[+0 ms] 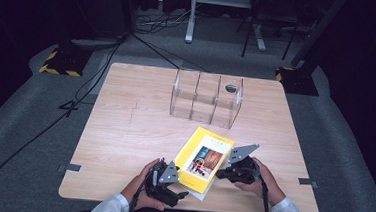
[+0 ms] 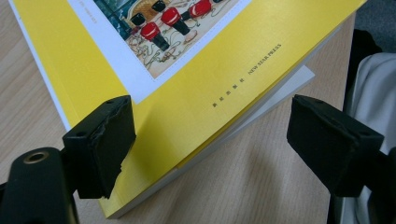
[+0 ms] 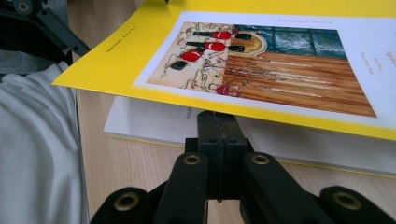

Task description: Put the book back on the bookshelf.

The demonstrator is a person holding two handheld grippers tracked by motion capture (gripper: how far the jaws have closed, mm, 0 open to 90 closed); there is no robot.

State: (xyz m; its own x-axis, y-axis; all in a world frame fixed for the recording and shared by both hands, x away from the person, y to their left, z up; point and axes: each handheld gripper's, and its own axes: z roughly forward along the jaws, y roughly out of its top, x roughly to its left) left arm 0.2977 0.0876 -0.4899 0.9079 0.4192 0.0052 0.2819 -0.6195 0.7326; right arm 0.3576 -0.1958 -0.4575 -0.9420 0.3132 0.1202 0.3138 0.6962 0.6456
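- The yellow book [image 1: 203, 159] lies in the lower middle of the high view, on the near part of the wooden table [image 1: 124, 131], slanted, between the two grippers.
- In the right gripper view the front cover [image 3: 261, 60] stands lifted off the white pages [image 3: 154, 123] below; the book's right end is cut off by the frame edge there.
- The right gripper [image 1: 225, 174], right of the book in the high view, has its jaws pressed together with their tip under the raised cover edge; whether they touch the cover cannot be told.
- The left gripper [image 1: 182, 195], at the lower left of the book, has its jaws apart. In the left gripper view one jaw overlaps the book's corner and hides part of it, the other stands off over bare table; neither pad presses on the book.
- A white sleeve [image 3: 37, 154] takes up the lower left of the right gripper view and hides the table behind it.
- A clear plastic organiser [image 1: 205, 98] with compartments stands in the upper middle of the high view, well apart from the book; a dark round spot in its right part is too small to make out.
- The cover reads "NEW STAR PRESS" [image 2: 265, 59] in the left gripper view, beside small characters too fine to read. The cover picture [image 3: 252, 65] shows red and black figures and a wooden floor; the writing at the right edge of the right gripper view is cut off.
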